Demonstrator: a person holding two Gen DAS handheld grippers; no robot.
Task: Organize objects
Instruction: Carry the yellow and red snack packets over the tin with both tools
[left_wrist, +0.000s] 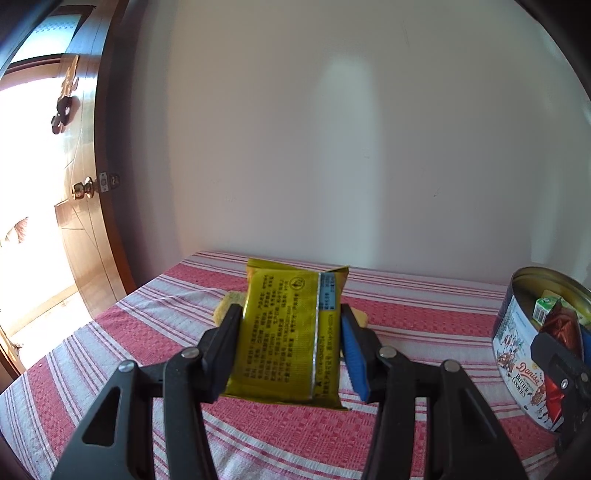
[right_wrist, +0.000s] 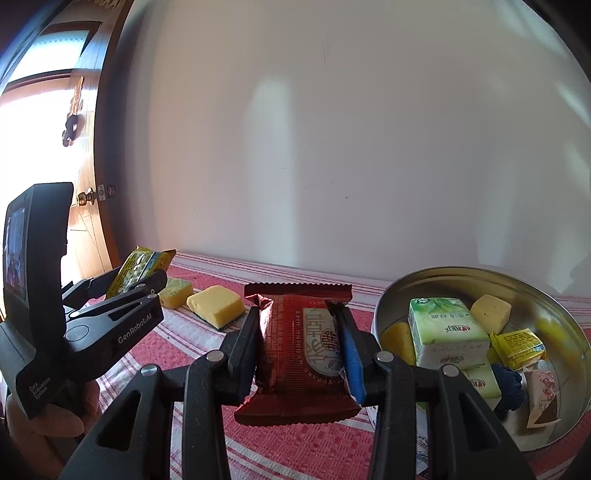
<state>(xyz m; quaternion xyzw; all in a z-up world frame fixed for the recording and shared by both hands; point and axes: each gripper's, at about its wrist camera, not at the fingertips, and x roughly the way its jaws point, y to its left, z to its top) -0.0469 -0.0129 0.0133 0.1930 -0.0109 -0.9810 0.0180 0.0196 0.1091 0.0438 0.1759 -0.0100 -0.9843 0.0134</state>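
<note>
My left gripper (left_wrist: 290, 334) is shut on a yellow-green snack packet (left_wrist: 290, 332) and holds it above the striped cloth; the gripper also shows in the right wrist view (right_wrist: 147, 282). My right gripper (right_wrist: 299, 336) is shut on a dark red snack packet (right_wrist: 295, 350), held just left of the open cookie tin (right_wrist: 554, 295). The tin holds green tissue packs (right_wrist: 443, 328), yellow sponges, a yellow packet and other small wrapped items. In the left wrist view the tin (left_wrist: 517, 354) stands at the right edge.
Two yellow sponge blocks (right_wrist: 216, 304) lie on the red-and-white striped tablecloth (left_wrist: 147, 332) behind the grippers. A white wall is close behind the table. A wooden door (left_wrist: 85, 184) with a brass knob stands at the left.
</note>
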